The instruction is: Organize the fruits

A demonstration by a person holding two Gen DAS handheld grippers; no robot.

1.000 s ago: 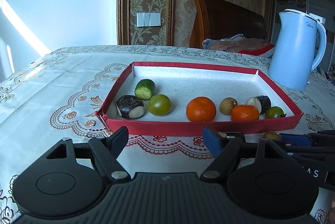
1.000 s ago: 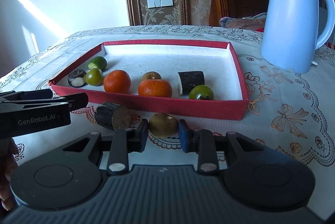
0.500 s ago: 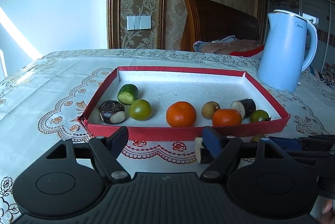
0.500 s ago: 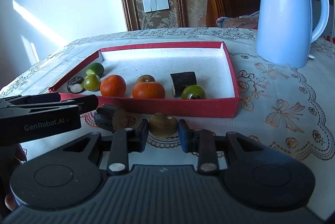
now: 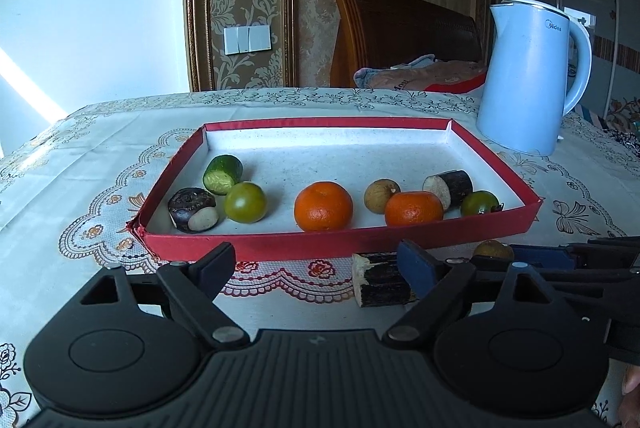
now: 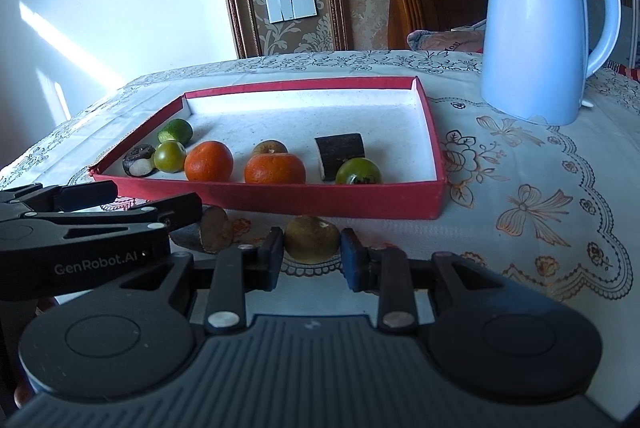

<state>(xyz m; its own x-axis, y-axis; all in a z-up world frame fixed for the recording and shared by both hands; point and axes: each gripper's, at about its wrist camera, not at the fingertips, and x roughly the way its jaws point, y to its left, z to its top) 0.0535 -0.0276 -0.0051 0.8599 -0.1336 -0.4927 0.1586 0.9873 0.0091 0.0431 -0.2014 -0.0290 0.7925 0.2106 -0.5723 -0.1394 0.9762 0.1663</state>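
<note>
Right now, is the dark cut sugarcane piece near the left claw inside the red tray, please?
Out: the dark cut sugarcane piece lies on the tablecloth before the red tray.

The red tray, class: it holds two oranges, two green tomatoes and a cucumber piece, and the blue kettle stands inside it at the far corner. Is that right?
Not quite. The blue kettle stands outside the red tray, on the tablecloth beyond its far right corner, as the right wrist view shows. The rest is right.

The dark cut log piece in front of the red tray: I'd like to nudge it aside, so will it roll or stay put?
The dark log piece lies on its curved side on the tablecloth, so it could roll sideways. Its flat cut end suggests an endwise push would slide it. It looks stiff and rough-barked, so probably not slippery.
</note>
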